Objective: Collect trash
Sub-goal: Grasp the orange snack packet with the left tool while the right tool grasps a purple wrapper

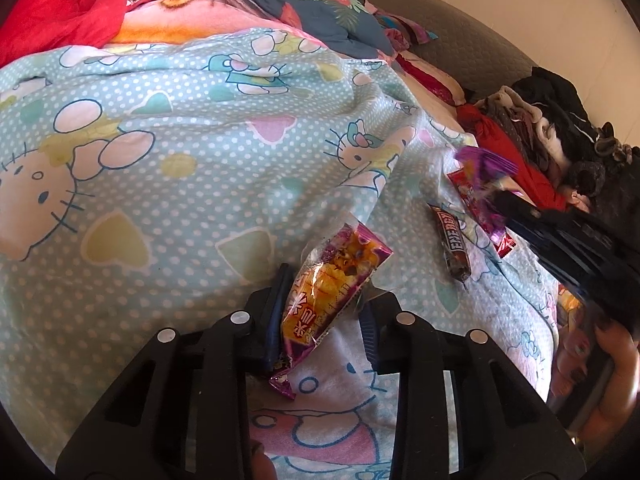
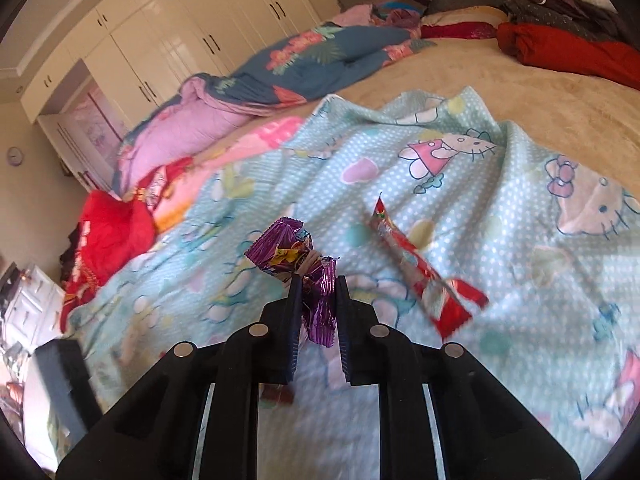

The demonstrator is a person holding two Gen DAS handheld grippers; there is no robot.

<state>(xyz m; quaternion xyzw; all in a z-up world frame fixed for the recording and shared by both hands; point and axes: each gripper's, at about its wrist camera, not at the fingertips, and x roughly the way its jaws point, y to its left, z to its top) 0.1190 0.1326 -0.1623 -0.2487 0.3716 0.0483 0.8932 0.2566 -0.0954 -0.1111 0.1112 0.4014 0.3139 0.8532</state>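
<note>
The left hand-held gripper [image 1: 326,312] is clamped on an orange-and-purple snack packet [image 1: 326,288], which sticks up between its fingers just above the blanket. The right hand-held gripper [image 2: 318,312] pinches a crumpled purple foil wrapper [image 2: 304,272] by one end. Both holds look shallow to me: the packet is slick film caught near its lower half, so it could slide out if swung, and the foil is gripped on a loose fold that may tear or pull free.

A red snack wrapper [image 2: 420,276] lies just right of the right gripper, blurred, and may be dragged or flicked off by the foil. In the left view a dark "ENERGY" bar wrapper [image 1: 452,240] lies flat further right, not yet collected; it could be overlooked or pressed into a fold.

Everything rests on a soft, rumpled cartoon-cat blanket [image 1: 180,140] in pale blue with white dots, spread over a bed [image 2: 540,92] with a beige cover. Its creases can hide small pieces. Beyond lie a blue floral quilt [image 2: 312,60], red cloth, a pile of folded clothes [image 1: 552,128] and white wardrobes [image 2: 160,32].
</note>
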